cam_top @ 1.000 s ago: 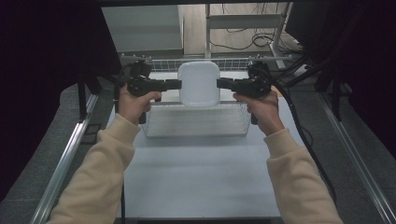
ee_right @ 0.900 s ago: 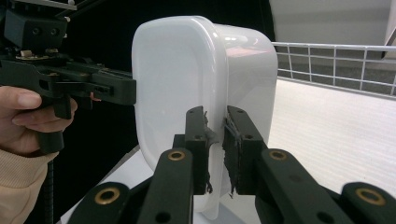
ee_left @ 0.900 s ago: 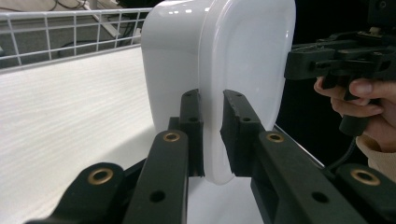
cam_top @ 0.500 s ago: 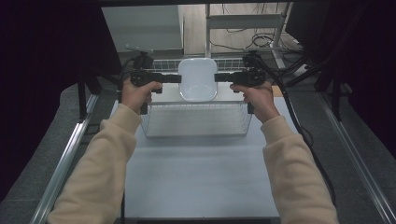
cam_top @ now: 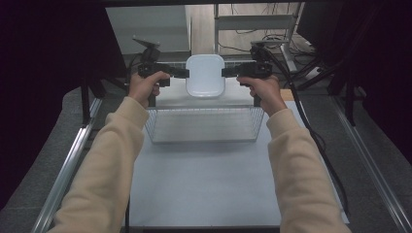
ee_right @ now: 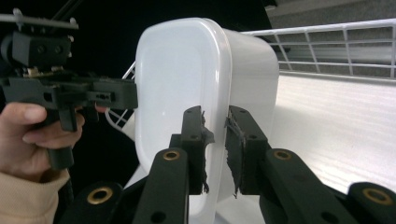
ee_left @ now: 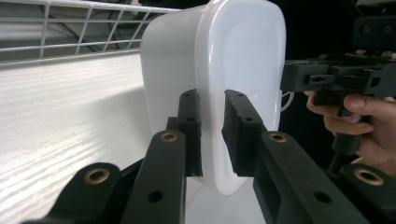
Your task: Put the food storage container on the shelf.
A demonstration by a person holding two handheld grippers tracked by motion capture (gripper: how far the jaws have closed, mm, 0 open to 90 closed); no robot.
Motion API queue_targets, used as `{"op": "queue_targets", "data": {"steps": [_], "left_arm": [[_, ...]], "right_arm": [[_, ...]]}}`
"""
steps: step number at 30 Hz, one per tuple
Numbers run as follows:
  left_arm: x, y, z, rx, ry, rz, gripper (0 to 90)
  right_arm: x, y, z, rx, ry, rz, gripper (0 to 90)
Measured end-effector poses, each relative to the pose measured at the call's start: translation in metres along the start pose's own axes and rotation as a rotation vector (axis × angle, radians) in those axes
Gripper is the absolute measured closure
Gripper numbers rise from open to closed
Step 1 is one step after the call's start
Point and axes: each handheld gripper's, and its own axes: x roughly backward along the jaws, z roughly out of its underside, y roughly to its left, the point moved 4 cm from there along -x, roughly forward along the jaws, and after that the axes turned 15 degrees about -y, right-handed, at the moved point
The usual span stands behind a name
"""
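No text, label, brand, number or sign can be read anywhere: none on the white container point(cam_top: 205, 75), none on the wire basket point(cam_top: 204, 124), none on the black gripper bodies, none on the table point(cam_top: 204, 184).

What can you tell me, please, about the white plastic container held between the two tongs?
The white plastic container is a smooth, glossy rounded rectangle with a flat lid whose raised rim juts out around the tub. It hangs in the air beyond the far side of the wire basket, lid toward the camera in the high view. The left tongs pinch the rim on one side and the right tongs pinch the opposite side. Nothing else touches it. Its contents cannot be seen.
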Motion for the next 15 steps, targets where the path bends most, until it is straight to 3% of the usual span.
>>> {"op": "queue_targets", "data": {"steps": [7, 15], "left_arm": [[-0.007, 0.014, -0.003, 0.100, -0.004, 0.001, 73.7], [-0.015, 0.026, -0.003, 0.171, -0.018, -0.011, 69.2]], "right_arm": [[-0.015, -0.013, -0.001, -0.068, 0.013, 0.034, 72.9], [-0.023, -0.019, 0.001, -0.124, 0.006, 0.045, 69.8]]}}
